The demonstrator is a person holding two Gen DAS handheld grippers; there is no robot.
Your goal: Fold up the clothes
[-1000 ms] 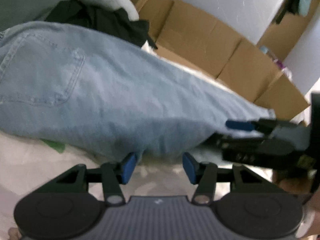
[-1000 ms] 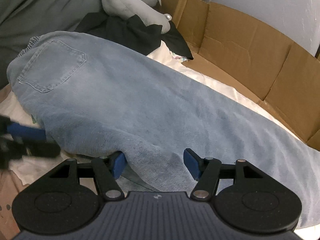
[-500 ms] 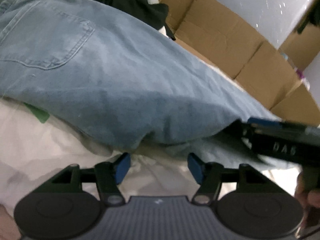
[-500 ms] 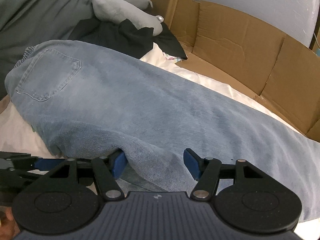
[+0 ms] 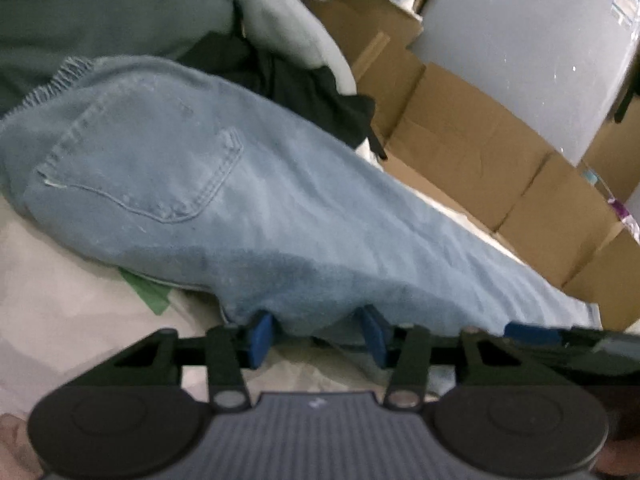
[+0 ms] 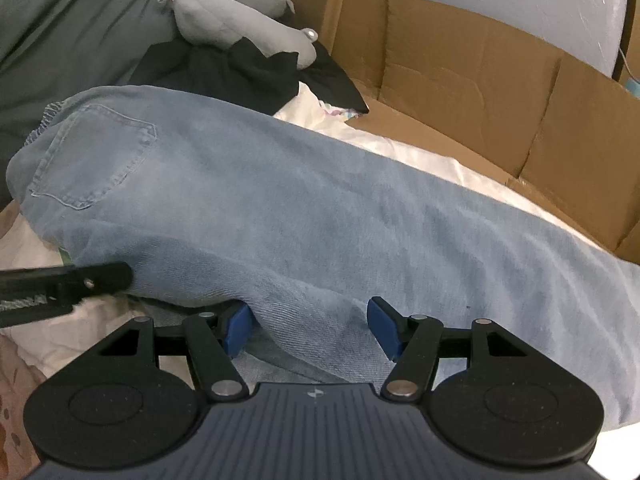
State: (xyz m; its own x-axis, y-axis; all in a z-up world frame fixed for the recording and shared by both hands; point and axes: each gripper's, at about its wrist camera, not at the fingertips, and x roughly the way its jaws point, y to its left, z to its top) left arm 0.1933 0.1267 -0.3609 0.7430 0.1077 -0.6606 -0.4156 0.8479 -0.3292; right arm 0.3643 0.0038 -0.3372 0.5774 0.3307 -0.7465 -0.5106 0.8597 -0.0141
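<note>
Two matching black grippers, left gripper [image 5: 318, 336] and right gripper [image 6: 310, 326], each with blue pads [image 6: 238, 326] on angular black fingers, silver pivot screws, twin round discs, and a ribbed grey-blue housing bearing a small white mark.

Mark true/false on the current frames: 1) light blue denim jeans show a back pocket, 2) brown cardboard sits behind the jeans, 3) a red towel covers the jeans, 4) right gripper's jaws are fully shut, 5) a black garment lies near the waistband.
1. The light blue denim jeans show a stitched back pocket. True.
2. Brown cardboard stands behind the jeans. True.
3. A red towel covers the jeans. False: nothing lies on top of them.
4. The right gripper has its jaws fully shut. False: they stand apart, with a denim fold between them.
5. A black garment lies beyond the waistband end. True.
</note>
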